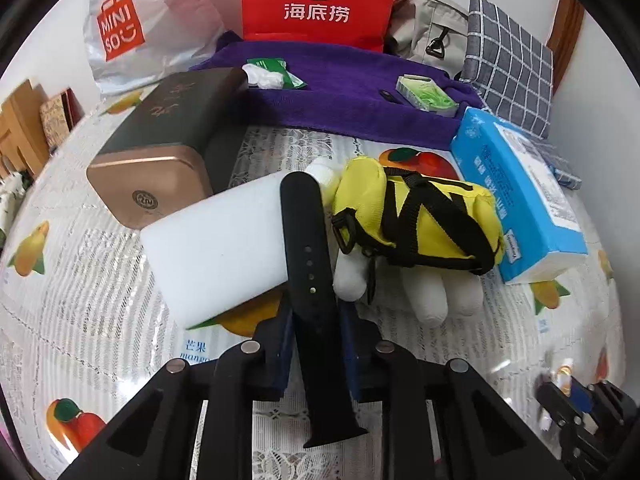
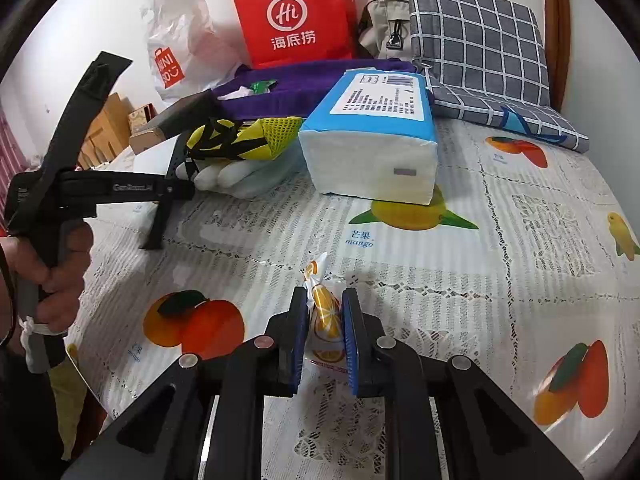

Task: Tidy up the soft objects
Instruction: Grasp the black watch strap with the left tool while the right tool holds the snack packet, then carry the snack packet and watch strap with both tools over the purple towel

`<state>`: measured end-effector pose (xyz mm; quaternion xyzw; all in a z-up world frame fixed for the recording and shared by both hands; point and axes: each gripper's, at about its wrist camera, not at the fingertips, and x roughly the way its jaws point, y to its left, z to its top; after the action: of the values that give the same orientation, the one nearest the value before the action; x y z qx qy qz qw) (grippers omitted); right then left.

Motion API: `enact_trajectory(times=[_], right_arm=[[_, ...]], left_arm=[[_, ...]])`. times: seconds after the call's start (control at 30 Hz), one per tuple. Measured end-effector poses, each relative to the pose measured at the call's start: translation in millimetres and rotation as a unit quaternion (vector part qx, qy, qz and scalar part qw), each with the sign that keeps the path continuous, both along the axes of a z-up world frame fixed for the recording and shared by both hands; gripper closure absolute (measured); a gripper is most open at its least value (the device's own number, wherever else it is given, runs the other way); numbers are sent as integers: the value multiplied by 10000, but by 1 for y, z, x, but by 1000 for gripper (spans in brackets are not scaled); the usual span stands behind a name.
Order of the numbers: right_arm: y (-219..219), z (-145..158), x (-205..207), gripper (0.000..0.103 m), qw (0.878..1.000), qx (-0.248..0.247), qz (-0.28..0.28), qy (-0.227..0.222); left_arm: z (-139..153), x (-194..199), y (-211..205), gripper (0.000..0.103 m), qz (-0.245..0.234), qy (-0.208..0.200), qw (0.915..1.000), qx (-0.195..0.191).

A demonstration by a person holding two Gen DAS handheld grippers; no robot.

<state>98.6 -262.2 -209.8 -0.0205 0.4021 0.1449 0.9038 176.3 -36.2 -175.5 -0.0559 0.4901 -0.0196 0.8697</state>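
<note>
My left gripper [image 1: 316, 320] is shut on a black watch strap [image 1: 310, 264] that sticks forward over a white foam block [image 1: 218, 248]. A yellow pouch with black straps [image 1: 416, 220] lies on a white glove [image 1: 424, 292] just right of it. My right gripper [image 2: 325, 320] is shut on a small candy packet with an orange-slice print [image 2: 326, 318], low over the tablecloth. The left gripper also shows in the right wrist view [image 2: 160, 216], held by a hand, in front of the pouch [image 2: 240, 140] and glove [image 2: 236, 178].
A blue tissue pack [image 2: 372, 148] stands mid-table. A bronze-ended dark box [image 1: 160, 160], purple towel [image 1: 348, 92] with small packets, red paper bag [image 1: 320, 0], white Miniso bag [image 1: 132, 32], beige bag [image 2: 382, 24] and grey checked cushion [image 2: 480, 52] line the back.
</note>
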Motion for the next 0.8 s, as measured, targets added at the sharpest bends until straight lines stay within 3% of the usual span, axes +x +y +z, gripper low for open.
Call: enact_trajectory(times=[0.37, 0.8], right_arm=[[-13, 11, -1, 86, 9987, -75, -489, 108], [-9, 71, -16, 86, 9968, -201, -663, -397]], left_arm=[[17, -23, 19, 84, -67, -10, 9993, -369], [51, -44, 38, 84, -87, -189, 9982, -554]])
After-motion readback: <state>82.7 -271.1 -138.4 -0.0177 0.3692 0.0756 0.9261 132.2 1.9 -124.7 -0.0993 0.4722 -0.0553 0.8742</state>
